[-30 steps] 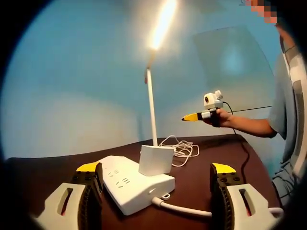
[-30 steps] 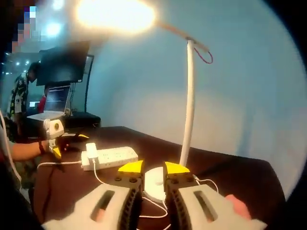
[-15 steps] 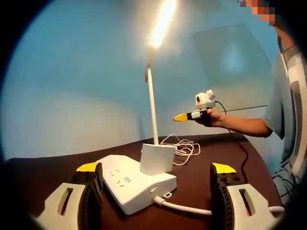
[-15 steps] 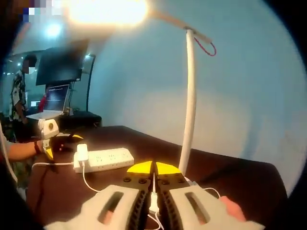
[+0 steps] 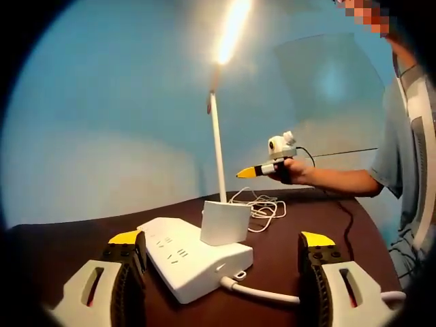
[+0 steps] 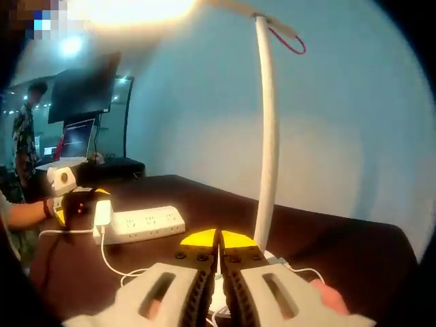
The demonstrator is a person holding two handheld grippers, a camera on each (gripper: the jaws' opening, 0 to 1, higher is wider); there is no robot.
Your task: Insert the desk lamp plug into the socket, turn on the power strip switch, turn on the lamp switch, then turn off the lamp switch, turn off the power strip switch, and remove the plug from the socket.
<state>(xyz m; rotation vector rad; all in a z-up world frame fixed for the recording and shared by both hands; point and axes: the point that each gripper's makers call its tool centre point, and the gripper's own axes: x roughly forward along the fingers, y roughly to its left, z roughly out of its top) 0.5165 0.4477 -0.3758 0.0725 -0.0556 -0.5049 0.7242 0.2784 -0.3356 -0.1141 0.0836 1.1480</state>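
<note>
On the dark table (image 5: 82,235) the lamp (image 6: 266,143) stands lit, its thin white stem rising to a glowing head at twelve o'clock in both views. The white strip (image 5: 194,262) lies at six o'clock in the left gripper view, with the plug (image 5: 225,223), a squarish white block, seated upright in it, and a thick cable (image 5: 262,294) leaving toward four o'clock. The lamp cord (image 5: 259,206) coils loosely behind. The left gripper (image 5: 221,272) hangs released, jaws wide either side of the strip. The right gripper (image 6: 218,240) is clenched on nothing visible, tips met near the lamp base, likely to press the switch. The plug looks rigid, light and smooth: grip its flat sides, pull straight, and steady the strip, which may lift. The cord is soft and could snag.
</note>
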